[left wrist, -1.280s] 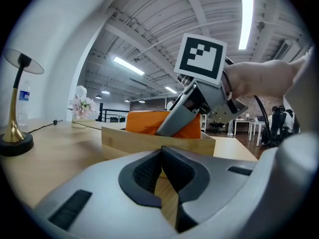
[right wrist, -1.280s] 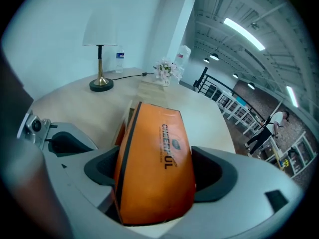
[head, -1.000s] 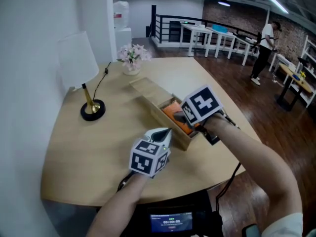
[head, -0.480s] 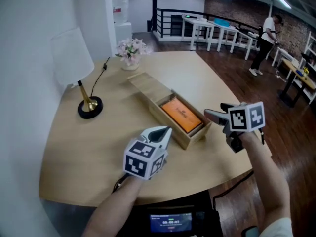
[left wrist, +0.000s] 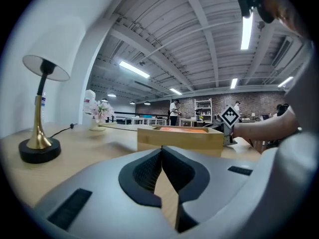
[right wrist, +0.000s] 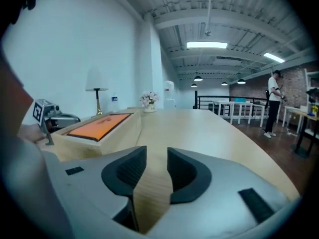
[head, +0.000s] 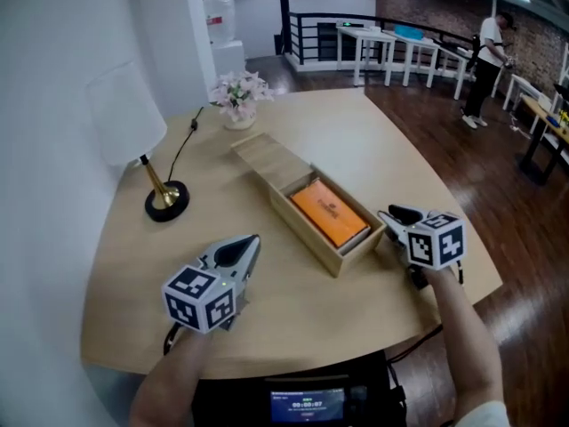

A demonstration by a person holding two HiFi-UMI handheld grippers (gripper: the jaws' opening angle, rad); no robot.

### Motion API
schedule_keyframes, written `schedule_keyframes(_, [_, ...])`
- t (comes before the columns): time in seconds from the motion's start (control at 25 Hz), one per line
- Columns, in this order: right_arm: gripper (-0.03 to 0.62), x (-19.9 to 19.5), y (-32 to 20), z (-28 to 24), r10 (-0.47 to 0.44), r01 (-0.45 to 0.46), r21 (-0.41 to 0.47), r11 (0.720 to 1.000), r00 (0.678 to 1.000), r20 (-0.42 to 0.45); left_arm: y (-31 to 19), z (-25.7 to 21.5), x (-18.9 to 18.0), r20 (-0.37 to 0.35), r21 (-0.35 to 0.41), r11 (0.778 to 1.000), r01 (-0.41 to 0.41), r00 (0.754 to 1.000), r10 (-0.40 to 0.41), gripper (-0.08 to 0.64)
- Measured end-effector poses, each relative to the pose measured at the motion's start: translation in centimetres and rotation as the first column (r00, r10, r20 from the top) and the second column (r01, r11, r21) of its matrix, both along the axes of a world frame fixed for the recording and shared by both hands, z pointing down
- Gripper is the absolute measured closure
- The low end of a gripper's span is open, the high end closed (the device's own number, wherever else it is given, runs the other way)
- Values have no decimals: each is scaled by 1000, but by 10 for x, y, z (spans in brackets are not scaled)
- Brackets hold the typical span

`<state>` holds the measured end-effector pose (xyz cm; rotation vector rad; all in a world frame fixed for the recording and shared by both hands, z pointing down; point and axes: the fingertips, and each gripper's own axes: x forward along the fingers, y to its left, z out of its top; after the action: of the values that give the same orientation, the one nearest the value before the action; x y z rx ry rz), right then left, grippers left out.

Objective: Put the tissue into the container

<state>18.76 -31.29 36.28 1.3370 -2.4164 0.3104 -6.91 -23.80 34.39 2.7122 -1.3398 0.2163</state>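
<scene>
- Spanning most of the head view, the round wooden table (head: 373,140) carried a lamp (head: 163,194) and a small vase of flowers (head: 237,100) at its far left, well apart from the work.
- Next in size, the long wooden container (head: 345,254) lay at a slant near the table's middle, with its lid slid back toward the flowers and the near half uncovered.
- The orange tissue pack (head: 329,212) lay flat inside that uncovered half, close to the walls on every side, so the task looked as good as finished.
- The pack was probably light, soft and easily crushed, and its wrap looked smooth enough to slip. If it needed shifting, a gentle pinch across a short end or on a raised edge of the wrap would likely suit it best, since the walls left little room along its long sides.
- The right gripper (head: 393,213) sat low, just beside the container's right side. Its jaws were closing, with a narrow gap between them and only bare tabletop in that gap.
- The left gripper (head: 252,241) hovered near the front edge, apart from the container, with its tips pressed together on nothing.
</scene>
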Motion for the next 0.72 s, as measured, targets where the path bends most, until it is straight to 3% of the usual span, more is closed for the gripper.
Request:
schedule_keyframes(0.04, [460,-6,2,3,-17,17,10,1000,999,-27,-1,1,-9,0,-3,1000,21,1000,-21,554])
schedule_keyframes(0.12, [541,-11,4,5,-26,27,34,999,998,-57,-2,1,-25,2,-5,998,55,999,-55,554])
schedule_keyframes(0.16, [549,-12,5,5,-23,25,38,999,998,-50,-4,1,-31,3,-6,998,66,998,-66,554])
schedule_keyframes(0.36, [554,-16,14,5,-31,31,6,1000,999,37,-8,2,-57,-1,-21,995,97,995,-97,554])
schedule_keyframes(0.72, [555,-83,45,2,-202,202,27,979,979,-30,-5,2,-58,-2,-20,996,90,996,-90,554])
